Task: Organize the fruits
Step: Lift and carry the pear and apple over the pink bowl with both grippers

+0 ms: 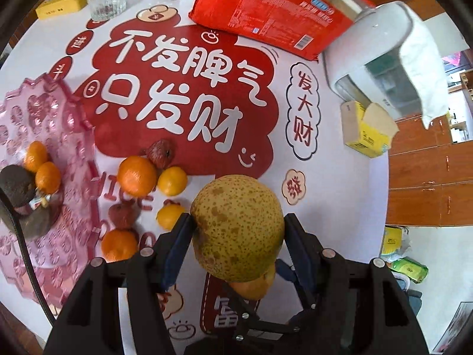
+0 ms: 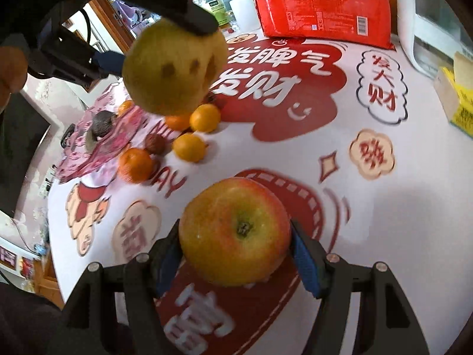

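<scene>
We hold speckled yellow-green pear (image 1: pixel 236 224) in left jaws, red-yellow apple (image 2: pixel 235 230) in right jaws, both half-open, clamped, above counter (image 1: pixel 340 177). Pink scalloped plastic tray (image 1: pixel 74 124) at nine o'clock holds two small tangerines (image 1: pixel 41 168); loose oranges (image 1: pixel 137 176) remain.

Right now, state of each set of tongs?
Left tongs: closed on the speckled pear, lifted off the table.
Right tongs: closed on the apple.
</scene>
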Available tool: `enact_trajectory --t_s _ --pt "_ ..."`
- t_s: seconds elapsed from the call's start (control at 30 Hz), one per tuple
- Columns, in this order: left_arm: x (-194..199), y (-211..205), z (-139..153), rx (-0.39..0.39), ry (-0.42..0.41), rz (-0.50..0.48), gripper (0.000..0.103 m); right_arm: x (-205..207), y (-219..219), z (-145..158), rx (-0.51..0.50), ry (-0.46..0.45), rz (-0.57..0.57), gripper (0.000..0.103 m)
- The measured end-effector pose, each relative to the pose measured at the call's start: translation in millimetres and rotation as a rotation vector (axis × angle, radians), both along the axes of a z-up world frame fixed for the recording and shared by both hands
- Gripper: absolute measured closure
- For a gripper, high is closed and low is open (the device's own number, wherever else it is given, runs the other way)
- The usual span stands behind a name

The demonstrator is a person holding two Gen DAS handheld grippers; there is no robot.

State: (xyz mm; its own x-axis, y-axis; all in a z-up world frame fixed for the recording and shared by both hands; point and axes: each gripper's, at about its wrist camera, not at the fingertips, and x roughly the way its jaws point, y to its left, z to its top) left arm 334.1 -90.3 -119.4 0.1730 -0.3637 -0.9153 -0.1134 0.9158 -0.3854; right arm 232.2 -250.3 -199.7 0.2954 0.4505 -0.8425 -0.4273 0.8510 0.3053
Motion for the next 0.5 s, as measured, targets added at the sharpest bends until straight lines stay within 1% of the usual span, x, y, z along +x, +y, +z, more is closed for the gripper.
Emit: enact_trajectory --t_s 0.1,0.27,0.37,0.5 --pt "-16.2 6.5 13.2 0.002 -0.023 0.002 0.042 -14.3 4.3 7.1 0.021 0.001 -0.012 0.035" --pt "-44.7 19.2 37.4 -0.002 -0.067 0.006 0.042 -31.8 11.9 26.5 0.038 -0.029 -0.032 0.035" --pt "-64.3 30.3 54.2 0.001 -0.103 0.017 0.042 -40.2 16.7 39.5 0.045 -0.058 -0.042 0.035" --pt "-90.3 51.2 69.7 0.014 -0.134 0.04 0.042 -49.3 23.6 53.5 0.056 -0.077 -0.057 0.035"
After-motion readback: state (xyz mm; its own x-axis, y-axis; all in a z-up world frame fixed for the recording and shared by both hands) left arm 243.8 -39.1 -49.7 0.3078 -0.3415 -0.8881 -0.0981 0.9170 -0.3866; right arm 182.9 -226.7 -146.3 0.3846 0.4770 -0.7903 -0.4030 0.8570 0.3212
